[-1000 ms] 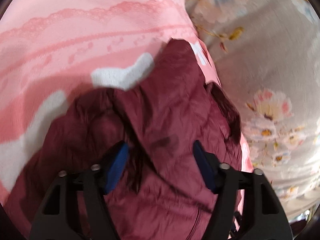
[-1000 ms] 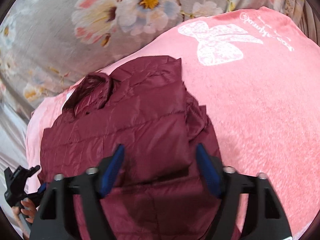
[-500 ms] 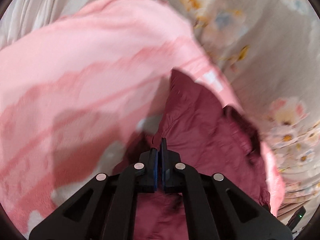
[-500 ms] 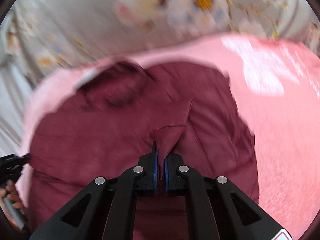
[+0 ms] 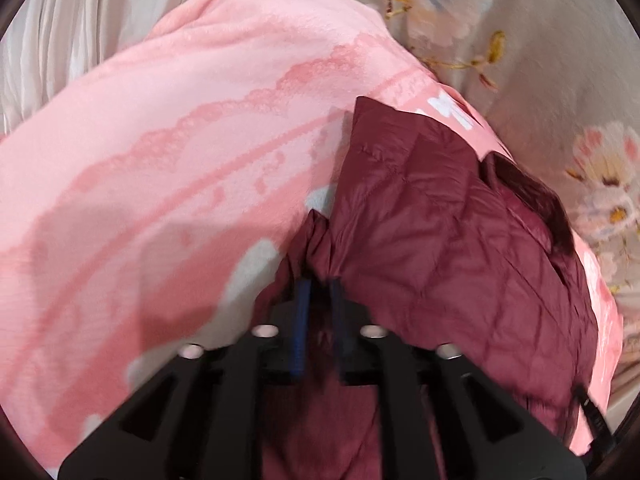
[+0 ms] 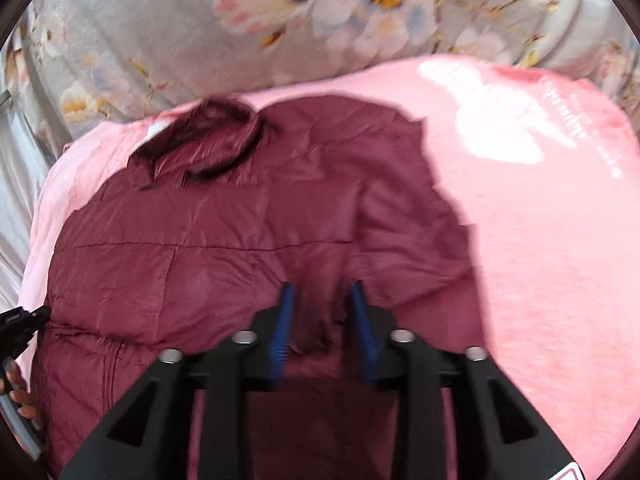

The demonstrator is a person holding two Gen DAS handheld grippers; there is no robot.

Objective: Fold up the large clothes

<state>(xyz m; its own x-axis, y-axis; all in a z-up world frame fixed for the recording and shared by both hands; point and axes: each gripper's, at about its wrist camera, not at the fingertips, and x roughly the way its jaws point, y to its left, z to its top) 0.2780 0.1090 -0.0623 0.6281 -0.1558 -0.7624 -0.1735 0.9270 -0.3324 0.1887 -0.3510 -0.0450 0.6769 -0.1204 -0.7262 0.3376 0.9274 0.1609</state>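
A maroon quilted jacket (image 5: 440, 240) lies spread on a pink blanket (image 5: 160, 140). In the right wrist view the jacket (image 6: 200, 248) shows its collar (image 6: 208, 136) at the far left. My left gripper (image 5: 320, 304) sits at the jacket's edge. Its jaws are opening, with a bunched ridge of the maroon fabric standing between the blue pads. My right gripper (image 6: 320, 304) is over the jacket's middle, jaws also opening. A raised fold lies loose between its pads. The left gripper (image 6: 20, 320) and the hand holding it show at the left edge of the right wrist view.
The pink blanket (image 6: 540, 260), with a white bow print, lies on a grey floral bedsheet (image 6: 240, 40) that runs behind it. The floral sheet (image 5: 560, 60) lies to the right in the left wrist view. Pale pleated cloth (image 5: 60, 40) hangs at the upper left.
A second ago both grippers stood wide open over the jacket. Half a second ago each was shut on a pinch of fabric. Now both pairs of jaws have parted again.
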